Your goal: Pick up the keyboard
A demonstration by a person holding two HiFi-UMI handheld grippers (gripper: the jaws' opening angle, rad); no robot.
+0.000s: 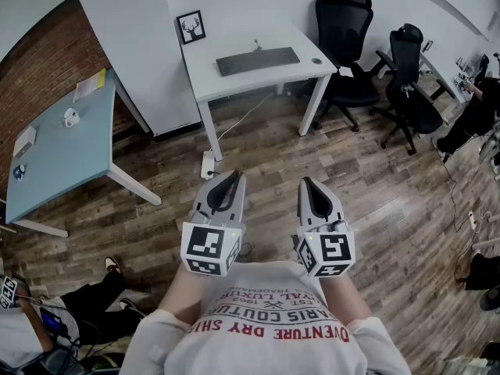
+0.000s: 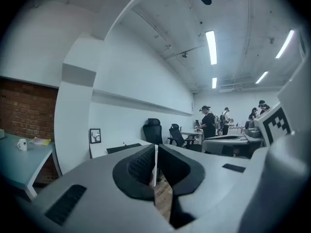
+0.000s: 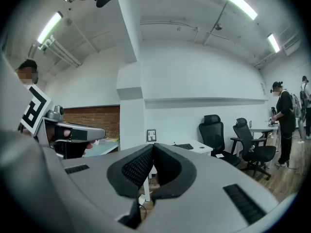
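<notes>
While the keyboard point(image 1: 258, 60) lies flat on the white desk point(image 1: 209, 84) at the far side of the room, both grippers hang well short of it, out over the wooden floor point(image 1: 375, 201). The keyboard sits lengthwise along the desk's middle, a mouse point(image 1: 316, 61) just off its right end and a small framed picture point(image 1: 191, 26) propped against the wall behind its left end. Nothing touches it.

The left gripper point(image 1: 232, 175) has its jaws pressed together, tip to tip, with nothing caught between them. Its own view shows the dark pads meeting in a thin seam, with the keyboard small beyond, a little left of the tips. The right gripper point(image 1: 306, 182) is the same: jaws closed on each other, empty, and from its own view the keyboard shows slightly right of its tips.

The two hands hold the grippers side by side, close together, just in front of the person's chest, the marker cubes nearest the shirt. Both point roughly level and forward toward the desk, their tips leaning slightly inward toward each other. A light blue table point(image 1: 78, 151) stands off to the left, and black office chairs point(image 1: 348, 49) to the right of the desk.
</notes>
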